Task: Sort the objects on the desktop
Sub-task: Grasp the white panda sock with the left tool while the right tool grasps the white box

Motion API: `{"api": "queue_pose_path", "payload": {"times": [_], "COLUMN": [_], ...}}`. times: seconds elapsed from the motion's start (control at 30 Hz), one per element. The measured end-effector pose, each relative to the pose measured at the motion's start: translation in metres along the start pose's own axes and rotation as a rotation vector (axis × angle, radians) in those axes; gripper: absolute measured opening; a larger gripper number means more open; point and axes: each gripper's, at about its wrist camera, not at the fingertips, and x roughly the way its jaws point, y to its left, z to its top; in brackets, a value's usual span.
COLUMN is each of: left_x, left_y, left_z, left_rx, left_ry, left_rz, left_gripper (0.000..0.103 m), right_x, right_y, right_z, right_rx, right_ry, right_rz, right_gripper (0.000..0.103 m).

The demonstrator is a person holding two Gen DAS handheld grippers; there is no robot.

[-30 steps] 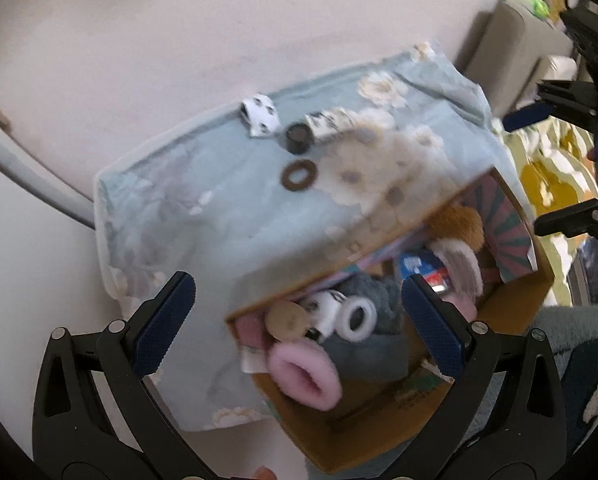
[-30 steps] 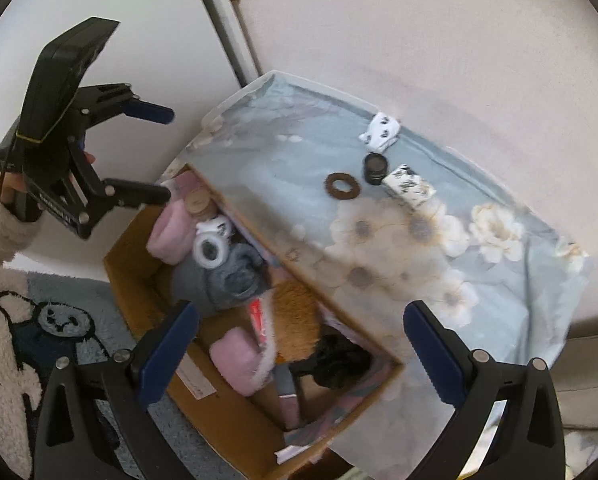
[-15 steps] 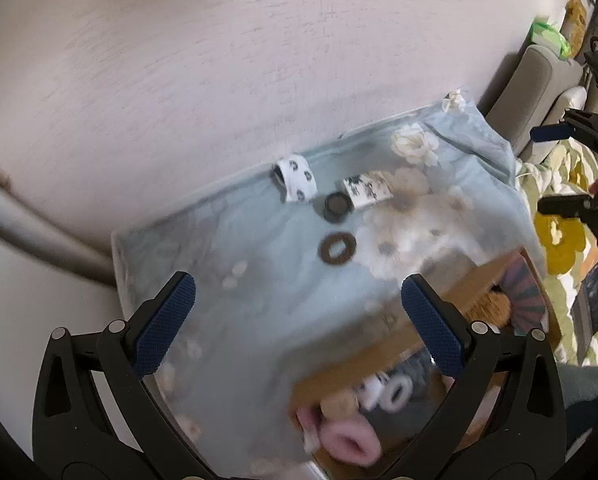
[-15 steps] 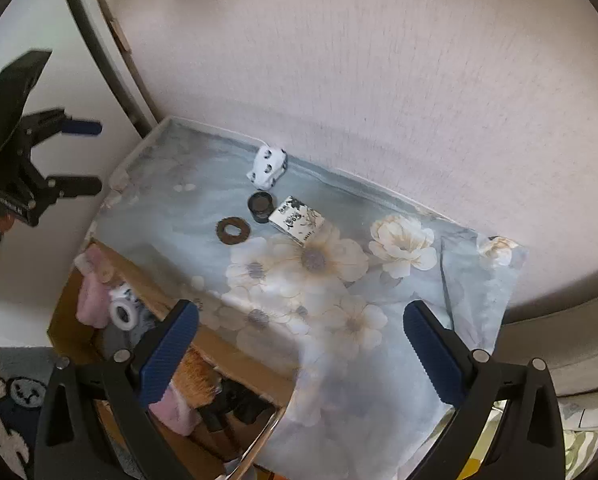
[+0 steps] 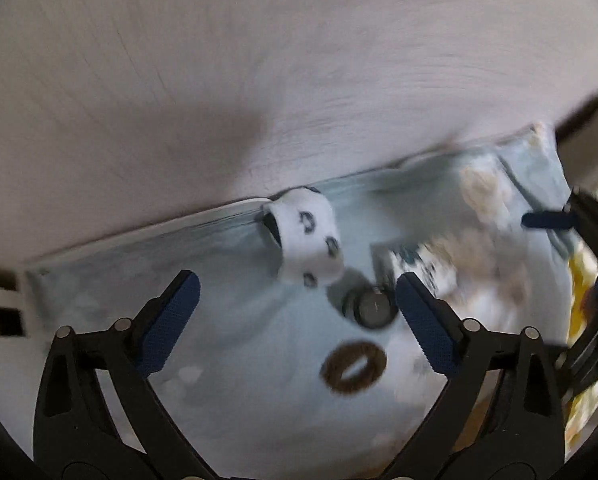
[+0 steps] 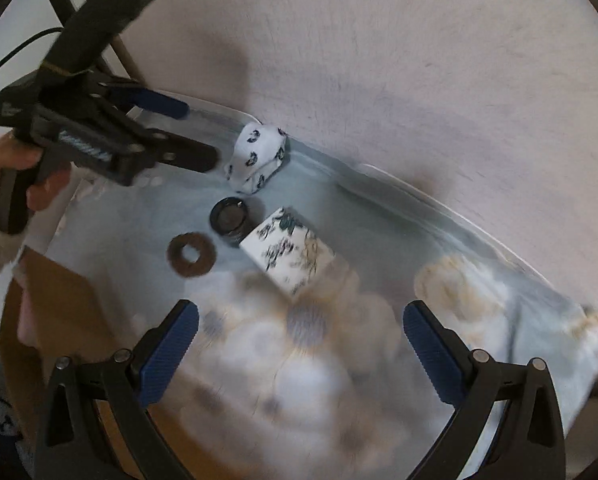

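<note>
Two claws, left gripper [image 5: 295, 312] and right gripper [image 6: 301, 340], both spread wide, gripping nothing. Just beyond the left: white patterned sock roll [image 5: 307, 242], black round jar [image 5: 373, 307], brown ring [image 5: 354, 367], printed box [image 6: 287, 255] on floral cloth [image 6: 479, 304].

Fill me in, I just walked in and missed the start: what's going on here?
A person holds a gripper in each hand over a table covered with a floral blue cloth. The left gripper, open and empty, is closing in on the rolled white sock by the wall. The right gripper, also open and empty, hovers near the patterned white box. A small black jar and a brown ring lie on the cloth untouched. Nothing is grasped yet.
</note>
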Motion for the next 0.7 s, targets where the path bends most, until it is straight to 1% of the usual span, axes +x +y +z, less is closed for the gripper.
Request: {"api": "queue_pose_path", "payload": {"times": [0.07, 0.13, 0.27, 0.33, 0.4, 0.47, 0.5, 0.53, 0.57, 0.6, 0.63, 0.67, 0.7], "left_x": [0.013, 0.021, 0.032, 0.036, 0.041, 0.044, 0.046, 0.047, 0.048, 0.048, 0.047, 0.046, 0.046], "left_y": [0.002, 0.002, 0.001, 0.0, -0.001, -0.001, -0.001, -0.002, -0.002, -0.001, -0.001, -0.002, -0.002], "left_z": [0.001, 0.002, 0.003, 0.004, 0.004, 0.002, 0.001, 0.0, -0.002, -0.003, -0.004, -0.004, -0.005], "left_rx": [-0.035, -0.05, -0.067, -0.073, -0.082, -0.096, -0.101, -0.103, -0.105, -0.107, -0.107, -0.106, -0.104], "left_ry": [0.012, 0.014, 0.011, 0.009, 0.013, 0.023, 0.028, 0.031, 0.036, 0.036, 0.03, 0.029, 0.03], "left_rz": [-0.002, 0.016, 0.018, 0.02, 0.017, 0.002, -0.009, -0.015, -0.018, -0.02, -0.026, -0.038, -0.043], "left_gripper": [0.095, 0.095, 0.093, 0.089, 0.081, 0.067, 0.063, 0.054, 0.047, 0.046, 0.043, 0.036, 0.035], "right_x": [0.014, 0.022, 0.039, 0.045, 0.05, 0.054, 0.056, 0.058, 0.058, 0.057, 0.056, 0.055, 0.054], "right_y": [0.0, 0.001, 0.007, 0.009, 0.01, 0.014, 0.016, 0.018, 0.02, 0.021, 0.022, 0.023, 0.024], "right_z": [0.004, 0.007, 0.009, 0.009, 0.009, 0.008, 0.008, 0.008, 0.008, 0.009, 0.01, 0.01, 0.012], "right_rx": [-0.034, -0.064, -0.158, -0.182, -0.203, -0.229, -0.243, -0.254, -0.265, -0.267, -0.27, -0.273, -0.275], "right_ry": [0.006, 0.005, 0.016, 0.022, 0.023, 0.035, 0.044, 0.05, 0.051, 0.045, 0.043, 0.041, 0.039], "right_rz": [0.01, 0.018, -0.003, -0.012, -0.007, -0.004, -0.009, -0.016, -0.006, 0.001, -0.003, 0.003, 0.009], "right_gripper": [0.102, 0.102, 0.102, 0.101, 0.097, 0.091, 0.089, 0.083, 0.077, 0.074, 0.068, 0.06, 0.056]}}
